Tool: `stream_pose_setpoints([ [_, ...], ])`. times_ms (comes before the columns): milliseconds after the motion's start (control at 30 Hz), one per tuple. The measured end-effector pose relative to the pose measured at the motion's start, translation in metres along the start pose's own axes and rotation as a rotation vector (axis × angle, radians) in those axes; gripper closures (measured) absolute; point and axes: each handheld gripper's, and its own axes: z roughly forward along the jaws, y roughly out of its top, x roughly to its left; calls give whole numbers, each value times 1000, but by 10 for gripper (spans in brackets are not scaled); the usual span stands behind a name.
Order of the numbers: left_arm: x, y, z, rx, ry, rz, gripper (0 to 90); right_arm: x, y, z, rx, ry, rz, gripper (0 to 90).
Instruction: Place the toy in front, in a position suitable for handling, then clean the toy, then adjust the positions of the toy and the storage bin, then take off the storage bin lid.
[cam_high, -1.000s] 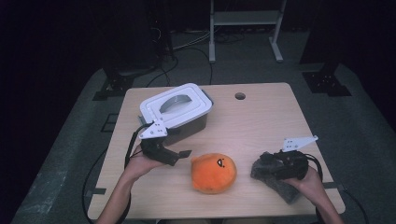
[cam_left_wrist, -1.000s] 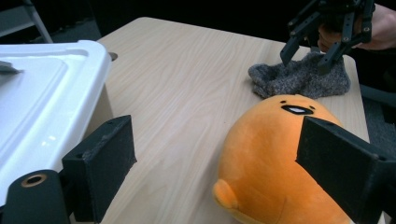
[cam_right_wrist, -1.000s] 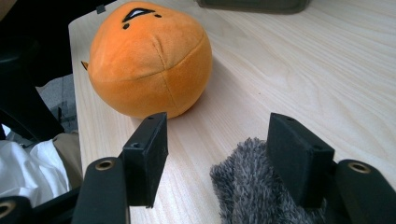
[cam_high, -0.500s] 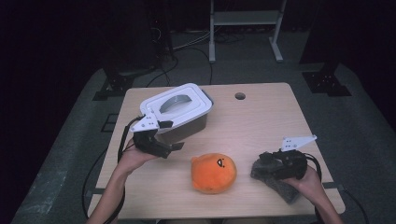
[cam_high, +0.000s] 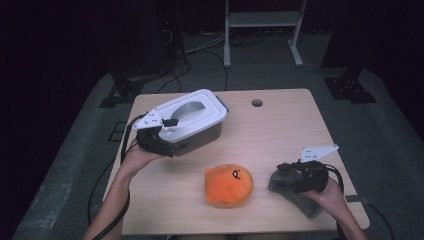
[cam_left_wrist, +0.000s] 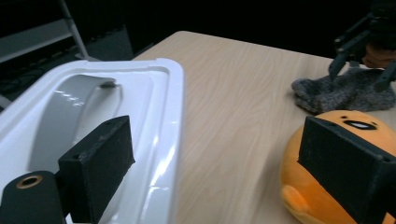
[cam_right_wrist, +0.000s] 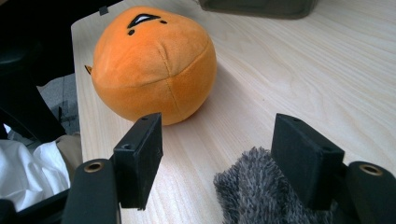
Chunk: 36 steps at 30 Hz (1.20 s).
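Observation:
A grey box with a white lid stands at the table's back left. My left gripper is at its front left corner, open, one jaw over the white lid and the lid's rim between the jaws. An orange plush lies at the front middle. To its right lies a grey fuzzy cloth. My right gripper rests over it. Its jaws have just been opening, and the grey cloth lies low between them beside one jaw, unpressed. The orange plush sits just beyond my right gripper.
The light wooden table has a small round hole near its back edge. A metal rack and cables stand on the dark floor behind. Cables trail from both grippers off the table's sides.
My left gripper has moved away from the plush, back and left, up to the box's lid. The right hand has stayed over the grey cloth.

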Motion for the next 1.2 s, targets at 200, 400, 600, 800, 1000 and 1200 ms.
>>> stream_pose_setpoints([
  [200, 10, 3, 2, -1, -5, 5, 96, 0, -1, 0, 1, -1, -1, 325],
  [400, 16, 4, 5, -4, 2, 5, 96, 0, -3, -2, -1, -1, -2, 324],
  [600, 21, 8, 8, 1, 3, 9, 96, 1, -3, -2, -1, 2, -2, 323],
  [800, 25, 16, 8, -10, 10, 11, 96, 3, -4, 0, 8, 6, -5, 321],
  [1000, 32, 18, 8, -14, 18, 7, 96, 2, -5, 0, 5, 9, -5, 321],
  [1200, 42, 19, 10, -11, 27, -3, 97, 2, -4, 1, 6, 14, 1, 320],
])
